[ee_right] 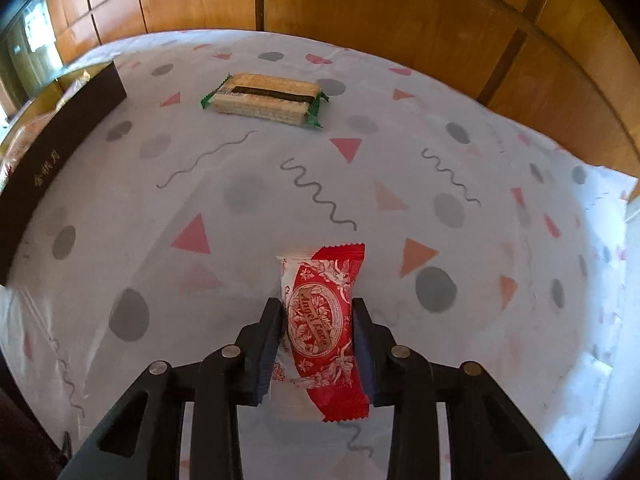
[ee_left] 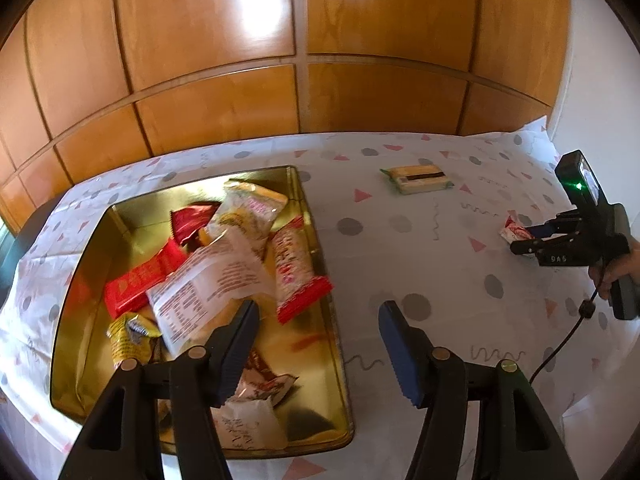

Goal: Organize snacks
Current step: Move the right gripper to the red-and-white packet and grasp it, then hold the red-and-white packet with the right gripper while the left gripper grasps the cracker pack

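The right gripper [ee_right: 318, 334] has its fingers pressed against both sides of a red-and-white snack packet [ee_right: 320, 328], pinching it just over the patterned tablecloth [ee_right: 240, 200]. Beyond that packet, well apart from it, a pack of wafers [ee_right: 266, 98] with green ends lies flat on the cloth. The left gripper [ee_left: 316, 344] hangs with its fingers spread wide and nothing between them, straddling the near right rim of the gold tin [ee_left: 320, 248]. Inside the tin sits a jumble of wrapped snacks [ee_left: 224, 264]. Wooden panelling [ee_left: 300, 40] rises behind the tin.
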The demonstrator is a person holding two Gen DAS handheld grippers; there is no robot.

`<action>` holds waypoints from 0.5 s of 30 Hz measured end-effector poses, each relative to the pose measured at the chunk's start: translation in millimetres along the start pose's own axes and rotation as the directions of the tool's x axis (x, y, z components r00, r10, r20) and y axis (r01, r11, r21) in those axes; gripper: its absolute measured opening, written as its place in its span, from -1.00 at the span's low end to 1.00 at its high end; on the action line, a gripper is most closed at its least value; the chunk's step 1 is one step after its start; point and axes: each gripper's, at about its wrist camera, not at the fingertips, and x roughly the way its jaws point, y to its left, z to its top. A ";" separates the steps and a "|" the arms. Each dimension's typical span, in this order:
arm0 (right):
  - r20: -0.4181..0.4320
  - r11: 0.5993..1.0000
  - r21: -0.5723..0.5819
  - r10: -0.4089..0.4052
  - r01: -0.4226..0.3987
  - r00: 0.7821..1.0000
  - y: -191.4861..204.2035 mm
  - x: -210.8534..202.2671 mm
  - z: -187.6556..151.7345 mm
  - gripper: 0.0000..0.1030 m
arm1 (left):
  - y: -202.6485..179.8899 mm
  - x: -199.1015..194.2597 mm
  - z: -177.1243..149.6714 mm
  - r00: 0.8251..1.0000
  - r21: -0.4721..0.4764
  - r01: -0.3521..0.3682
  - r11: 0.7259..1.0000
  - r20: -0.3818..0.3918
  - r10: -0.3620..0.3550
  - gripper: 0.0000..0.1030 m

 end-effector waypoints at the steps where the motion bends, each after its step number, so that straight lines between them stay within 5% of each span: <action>1: 0.008 1.000 0.011 0.003 -0.003 1.000 3.5 -2.7 -5.8 -0.40 | -2.0 0.8 1.4 1.000 0.006 0.002 1.000 0.001 -0.002 0.22; 8: 0.077 0.982 0.180 0.045 -0.058 0.996 -6.4 -5.9 -29.6 -0.37 | -20.4 8.6 10.7 1.000 0.070 0.009 0.998 -0.006 -0.008 0.23; 15: 0.133 0.982 0.187 0.015 -0.040 0.991 -1.0 -9.3 -34.4 -0.37 | -38.9 14.9 21.3 1.000 0.137 0.018 0.990 -0.010 -0.016 0.23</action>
